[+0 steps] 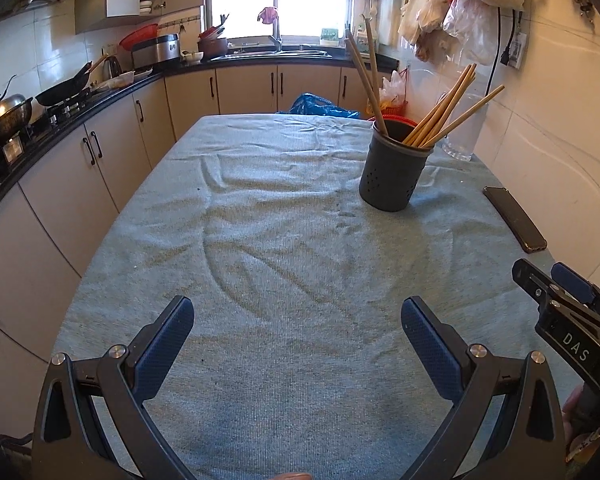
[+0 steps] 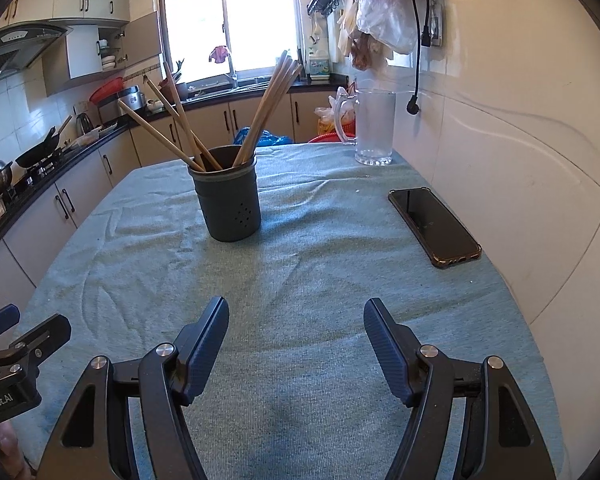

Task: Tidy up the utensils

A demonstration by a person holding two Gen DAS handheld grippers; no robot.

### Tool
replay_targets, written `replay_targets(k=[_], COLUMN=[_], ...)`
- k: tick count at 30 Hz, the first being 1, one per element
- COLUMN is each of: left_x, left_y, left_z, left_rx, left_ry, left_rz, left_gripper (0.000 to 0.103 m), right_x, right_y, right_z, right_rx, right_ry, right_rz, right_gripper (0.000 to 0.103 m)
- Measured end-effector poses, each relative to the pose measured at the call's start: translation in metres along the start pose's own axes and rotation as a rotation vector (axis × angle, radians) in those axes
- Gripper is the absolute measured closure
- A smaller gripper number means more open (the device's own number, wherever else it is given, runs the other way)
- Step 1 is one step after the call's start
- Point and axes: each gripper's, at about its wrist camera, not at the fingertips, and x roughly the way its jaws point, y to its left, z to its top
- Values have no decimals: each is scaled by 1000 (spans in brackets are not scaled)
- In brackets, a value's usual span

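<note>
Left gripper and right gripper both hover over the wrinkled cloth with jaws spread apart and nothing between them; their bases are cut off by the frame edge. The dark holder with the chopsticks stands upright ahead of the right gripper, slightly left, and ahead-right of the left one. A phone lies ahead-right of the right gripper, and the holder's inside is hidden.

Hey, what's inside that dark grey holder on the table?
Wooden chopsticks stand in the holder, leaning outward in two bunches. Their lower ends and the holder's bottom are hidden by its wall.
</note>
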Motion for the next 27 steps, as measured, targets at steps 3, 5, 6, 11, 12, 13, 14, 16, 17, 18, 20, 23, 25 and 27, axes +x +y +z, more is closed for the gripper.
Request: replay_targets(k=[3, 5, 6, 11, 12, 13, 14, 16, 17, 18, 20, 23, 25, 27], left_x=[1, 2, 2, 5, 6, 7, 7, 7, 7, 8, 8, 9, 10, 11], left_y=[1, 0, 0, 0, 0, 0, 0, -1, -1, 0, -1, -2, -2, -2], left_z=[0, -1, -1, -2, -2, -2, -2, -1, -1, -1, -2, -3, -3, -4], left_rx=[0, 2, 4, 4, 3, 3, 3, 3, 3, 3, 3, 5, 7, 7], left_ry=[3, 4, 5, 14, 15, 17, 18, 19, 19, 20, 22, 24, 26, 30], left_rz=[0, -2, -1, -2, -2, -3, -4, -4, -4, -6, -7, -7, -9, -11], left_gripper=[0, 0, 0, 0, 0, 0, 0, 0, 0, 0, 0, 0, 0, 0], right_x=[1, 3, 4, 6, 6, 7, 6, 6, 7, 7, 7, 8, 8, 8], right_y=[1, 1, 2, 3, 3, 2, 2, 1, 1, 0, -1, -1, -1, -2], right_z=[0, 0, 0, -2, -1, -1, -2, -2, -2, -2, -2, -3, -3, -3], right_rx=[0, -4, -5, -5, -4, -3, -1, 4, 7, 9, 12, 13, 12, 13], right_ry=[-3, -3, -3, 1, 1, 1, 0, -1, -1, -1, 0, 1, 2, 1], right_rz=[0, -2, -3, -3, -2, -3, -4, -5, -6, -6, -7, -7, -7, -7], right_gripper=[28, 28, 28, 28, 28, 28, 28, 28, 28, 28, 28, 28, 28, 28])
